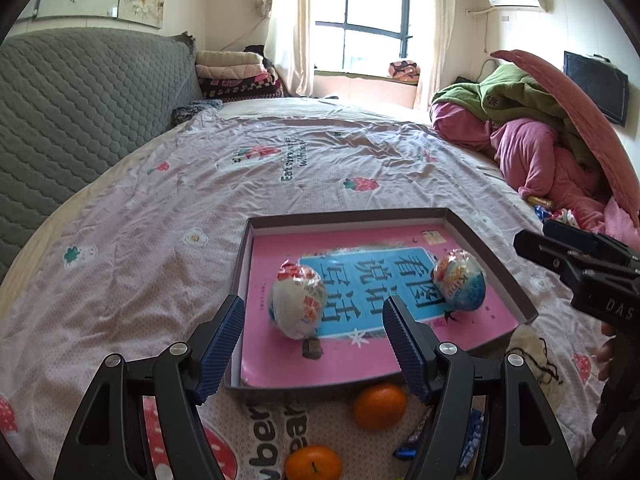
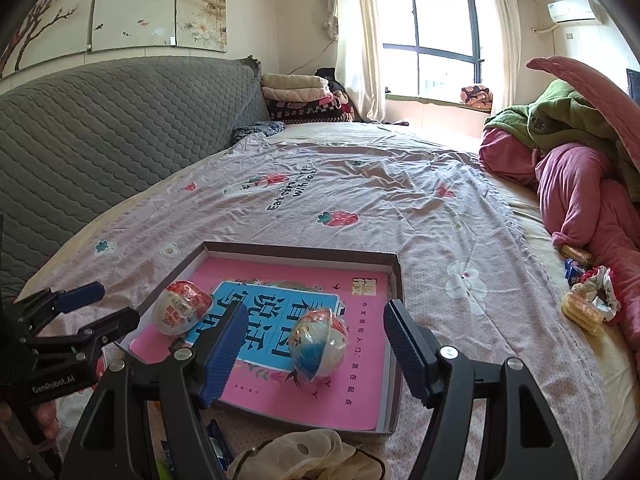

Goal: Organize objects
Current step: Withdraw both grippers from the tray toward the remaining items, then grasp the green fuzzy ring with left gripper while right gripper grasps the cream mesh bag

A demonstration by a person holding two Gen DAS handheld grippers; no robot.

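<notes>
Two eggs in: two wrapped toy eggs sit on the pink book (image 1: pixel 352 356) inside the shallow box (image 1: pixel 240 276). We see the red-wrapped egg (image 1: pixel 298 300) at about 9 o'clock on the book and the blue-wrapped egg (image 1: pixel 460 280) at about 3 o'clock.
Left claw: our left gripper (image 1: pixel 314 350) is wide open and holds nothing. The red-wrapped egg shows between its fingers but is not touched.
Right claw: our right gripper (image 2: pixel 316 354) is wide open too, and empty. The blue-wrapped egg (image 2: pixel 318 350) sits between its fingers, not pinched.
Still out: two oranges (image 1: pixel 379 406) lie on the bed sheet (image 1: pixel 160 260) at 6 o'clock from the box, just past its near wall. Blue snack packets (image 1: pixel 472 440) lie beside them.
Next job: we think the oranges go in next.
How to do it well: we should come down over one orange, keep the claw wide, and close softly so it does not roll or squash.
Watch out: we should lift clear over the box wall and not bump the eggs.
</notes>
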